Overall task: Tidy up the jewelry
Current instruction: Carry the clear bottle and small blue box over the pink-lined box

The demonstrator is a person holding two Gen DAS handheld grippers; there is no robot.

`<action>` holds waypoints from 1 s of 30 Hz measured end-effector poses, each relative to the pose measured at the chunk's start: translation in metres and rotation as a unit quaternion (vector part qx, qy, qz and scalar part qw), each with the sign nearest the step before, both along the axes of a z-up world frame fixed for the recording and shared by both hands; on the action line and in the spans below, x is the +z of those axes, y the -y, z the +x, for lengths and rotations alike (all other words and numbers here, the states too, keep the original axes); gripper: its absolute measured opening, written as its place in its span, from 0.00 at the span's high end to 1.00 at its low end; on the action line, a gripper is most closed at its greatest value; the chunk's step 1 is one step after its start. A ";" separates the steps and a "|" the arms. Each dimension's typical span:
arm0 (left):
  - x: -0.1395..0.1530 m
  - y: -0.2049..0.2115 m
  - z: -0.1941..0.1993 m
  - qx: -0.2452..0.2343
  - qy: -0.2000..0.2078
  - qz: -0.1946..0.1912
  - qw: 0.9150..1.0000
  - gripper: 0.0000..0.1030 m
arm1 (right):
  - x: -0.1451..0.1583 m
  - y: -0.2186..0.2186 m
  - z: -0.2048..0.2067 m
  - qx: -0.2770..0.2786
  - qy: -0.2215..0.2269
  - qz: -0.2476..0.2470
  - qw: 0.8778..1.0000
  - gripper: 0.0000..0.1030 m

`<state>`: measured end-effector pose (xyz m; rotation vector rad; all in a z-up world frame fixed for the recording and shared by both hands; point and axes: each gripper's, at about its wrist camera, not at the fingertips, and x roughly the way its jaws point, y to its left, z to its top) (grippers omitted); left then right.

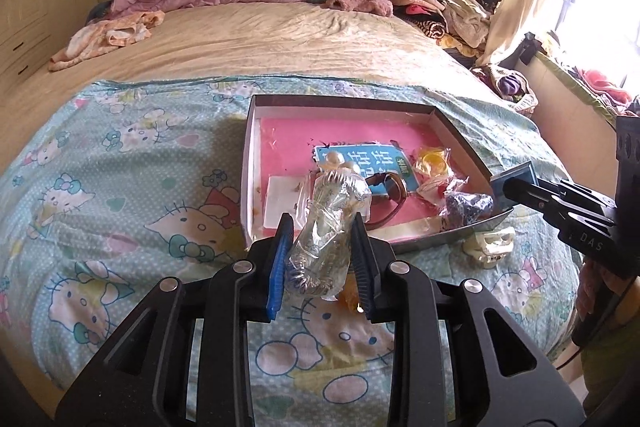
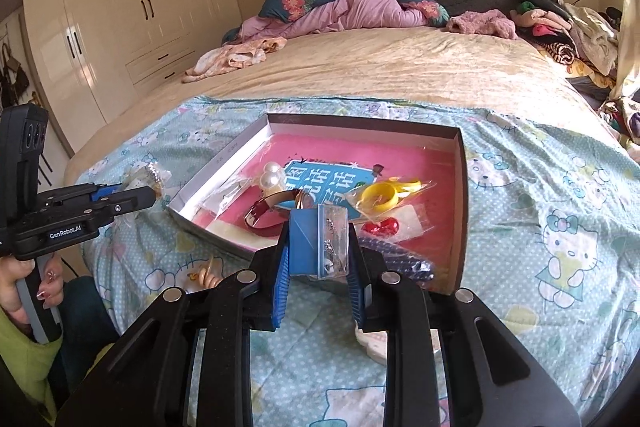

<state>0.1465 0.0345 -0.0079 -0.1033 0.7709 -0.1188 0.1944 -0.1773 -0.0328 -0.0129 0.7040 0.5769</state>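
Observation:
In the left wrist view my left gripper (image 1: 323, 219) is shut on a clear plastic bag (image 1: 332, 203) with a coiled chain inside, held up above the bedding in front of the box. My right gripper (image 2: 320, 227) is shut on a small blue case (image 2: 308, 247) with a clear lid and a thin chain behind it. The shallow grey box (image 2: 460, 187) with a pink lining lies on the bed. It holds pearls (image 2: 272, 175), a brown bangle (image 2: 260, 215), bagged yellow rings (image 2: 382, 197) and a red heart (image 2: 380, 227). Each gripper also shows at the other view's edge.
A Hello Kitty cloth (image 1: 120, 187) covers the near end of the bed. On it lie a white trinket (image 1: 490, 245) right of the box and small gold earrings (image 2: 206, 277) left of it. Clothes are piled by the headboard and window. Wardrobes (image 2: 140, 7) stand on the left.

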 end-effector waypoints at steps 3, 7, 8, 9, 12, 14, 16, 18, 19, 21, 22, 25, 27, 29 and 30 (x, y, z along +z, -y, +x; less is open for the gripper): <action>0.003 0.005 0.006 -0.005 0.002 0.000 1.000 0.80 | 0.005 0.006 0.004 -0.008 0.008 0.002 1.000 0.77; 0.006 0.014 0.015 -0.013 0.005 0.001 1.000 0.80 | 0.011 0.015 0.010 -0.019 0.018 0.003 1.000 0.77; 0.006 0.017 0.018 -0.016 0.005 0.001 1.000 0.80 | 0.012 0.017 0.012 -0.022 0.020 0.003 1.000 0.77; 0.006 0.019 0.020 -0.018 0.005 0.001 1.000 0.80 | 0.013 0.019 0.014 -0.024 0.021 0.004 0.999 0.77; 0.006 0.025 0.027 -0.024 0.006 0.002 1.000 0.80 | 0.015 0.024 0.018 -0.030 0.026 0.005 0.999 0.77; 0.004 0.028 0.031 -0.025 0.005 0.002 1.000 0.80 | 0.016 0.026 0.021 -0.034 0.027 0.005 0.999 0.77; 0.003 0.031 0.035 -0.029 0.003 0.003 1.000 0.80 | 0.015 0.028 0.024 -0.037 0.029 0.004 0.999 0.77; 0.001 0.035 0.039 -0.031 0.002 0.004 1.000 0.80 | 0.014 0.030 0.028 -0.041 0.029 0.003 0.999 0.77; 0.000 0.037 0.041 -0.032 0.001 0.005 0.999 0.80 | 0.013 0.031 0.029 -0.042 0.028 0.003 0.999 0.77; -0.004 0.040 0.045 -0.033 -0.002 0.004 0.999 0.80 | 0.011 0.033 0.033 -0.046 0.027 0.002 0.999 0.77; -0.006 0.042 0.046 -0.035 -0.003 0.003 0.999 0.80 | 0.010 0.033 0.034 -0.048 0.026 0.002 0.999 0.77; -0.011 0.048 0.050 -0.039 -0.008 0.006 0.999 0.80 | 0.006 0.035 0.039 -0.052 0.022 0.001 0.998 0.77; -0.014 0.050 0.054 -0.040 -0.010 0.006 0.999 0.80 | 0.003 0.035 0.043 -0.054 0.020 0.000 0.998 0.77; -0.017 0.051 0.057 -0.039 -0.013 0.009 0.999 0.80 | 0.000 0.036 0.046 -0.056 0.018 -0.001 0.998 0.77; -0.019 0.052 0.058 -0.038 -0.015 0.012 0.999 0.80 | -0.001 0.036 0.047 -0.057 0.018 -0.002 0.998 0.77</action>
